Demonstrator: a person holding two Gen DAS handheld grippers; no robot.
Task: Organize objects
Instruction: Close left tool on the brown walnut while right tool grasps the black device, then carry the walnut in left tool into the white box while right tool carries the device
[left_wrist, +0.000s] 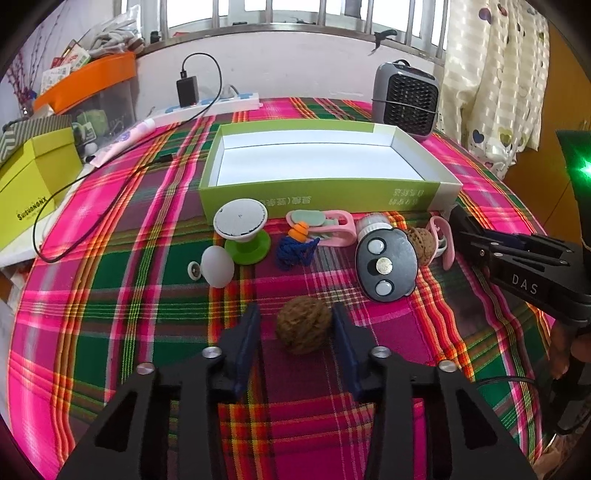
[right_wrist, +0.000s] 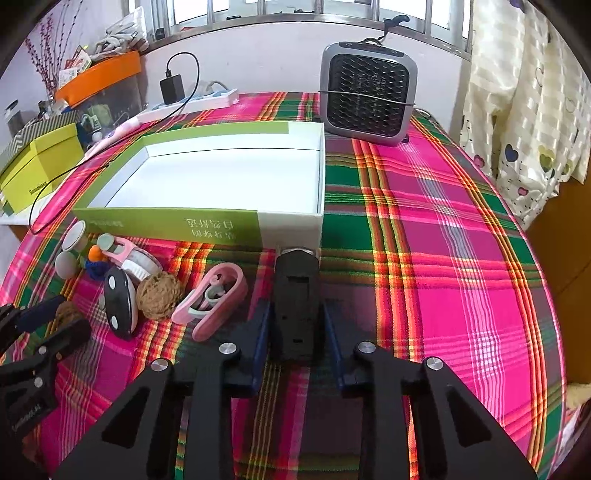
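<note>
An open green-and-white box lies on the plaid table, empty; it also shows in the right wrist view. My left gripper is open with a brown walnut between its fingers, its right finger close to or touching the nut. My right gripper is open around a black oblong device lying on the cloth. In front of the box lie a second walnut, a black oval gadget, two pink clips, a blue knitted toy, a white egg and a green-footed white stand.
A grey fan heater stands behind the box at the right. A power strip with charger and black cable lies at the back left. A yellow-green box sits at the left edge. A curtain hangs at the right.
</note>
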